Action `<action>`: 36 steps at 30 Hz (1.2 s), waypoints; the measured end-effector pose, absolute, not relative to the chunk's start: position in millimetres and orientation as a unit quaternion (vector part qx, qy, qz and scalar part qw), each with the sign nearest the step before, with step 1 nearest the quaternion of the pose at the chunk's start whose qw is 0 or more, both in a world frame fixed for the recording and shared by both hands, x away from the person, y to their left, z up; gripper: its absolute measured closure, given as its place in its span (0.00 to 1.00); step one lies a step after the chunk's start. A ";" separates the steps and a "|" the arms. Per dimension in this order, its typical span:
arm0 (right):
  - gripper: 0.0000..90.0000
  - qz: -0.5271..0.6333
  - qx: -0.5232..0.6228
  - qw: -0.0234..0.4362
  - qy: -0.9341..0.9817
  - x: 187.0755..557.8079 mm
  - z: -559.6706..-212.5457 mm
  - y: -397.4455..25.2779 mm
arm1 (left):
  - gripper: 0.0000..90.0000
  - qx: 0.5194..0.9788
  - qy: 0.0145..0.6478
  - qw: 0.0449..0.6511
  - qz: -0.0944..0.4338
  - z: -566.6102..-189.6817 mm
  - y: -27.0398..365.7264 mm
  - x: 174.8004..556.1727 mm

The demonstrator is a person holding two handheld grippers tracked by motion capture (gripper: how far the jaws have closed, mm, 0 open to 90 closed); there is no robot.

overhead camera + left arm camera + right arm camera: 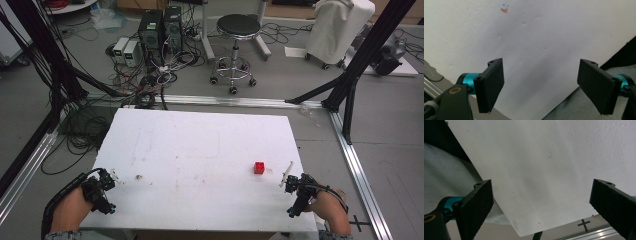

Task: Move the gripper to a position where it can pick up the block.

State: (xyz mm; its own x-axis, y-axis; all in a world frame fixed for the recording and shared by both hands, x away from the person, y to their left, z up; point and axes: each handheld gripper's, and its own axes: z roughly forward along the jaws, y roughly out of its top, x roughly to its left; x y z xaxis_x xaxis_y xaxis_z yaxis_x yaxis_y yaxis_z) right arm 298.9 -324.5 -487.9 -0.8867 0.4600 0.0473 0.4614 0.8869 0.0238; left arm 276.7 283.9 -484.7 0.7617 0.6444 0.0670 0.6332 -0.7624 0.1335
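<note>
Hovering at the near table (200,150) corners, left gripper (102,192) and right gripper (296,192) both spread wide (nothing held), red cube (259,167) just ahead-left of the right one.

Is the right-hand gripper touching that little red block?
Apart. The high view shows bare white table between the red block and the right gripper.

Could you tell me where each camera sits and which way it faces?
High view: above the person's side, facing forward and down on the white table; forearms, left gripper, right gripper, red block.
Left gripper view: on that gripper, over the table's edge; open jaws.
Right gripper view: likewise, at a corner; open jaws.
Shared: the table.
</note>
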 end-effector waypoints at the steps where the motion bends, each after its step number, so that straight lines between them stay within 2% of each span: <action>1: 0.05 -0.015 -0.235 0.019 -0.972 299.0 -488.1 -324.3 | 0.24 0.937 0.341 0.051 0.054 -484.7 283.9 276.7; 24: 0.05 -0.057 -0.239 -0.006 -0.969 302.6 -475.6 -331.0 | 0.24 0.935 0.344 0.056 0.058 -482.1 284.6 275.7; 36: 0.05 -0.059 -0.222 -0.034 -0.973 325.4 -434.5 -344.2 | 0.24 0.936 0.342 0.058 0.055 -485.0 281.0 276.3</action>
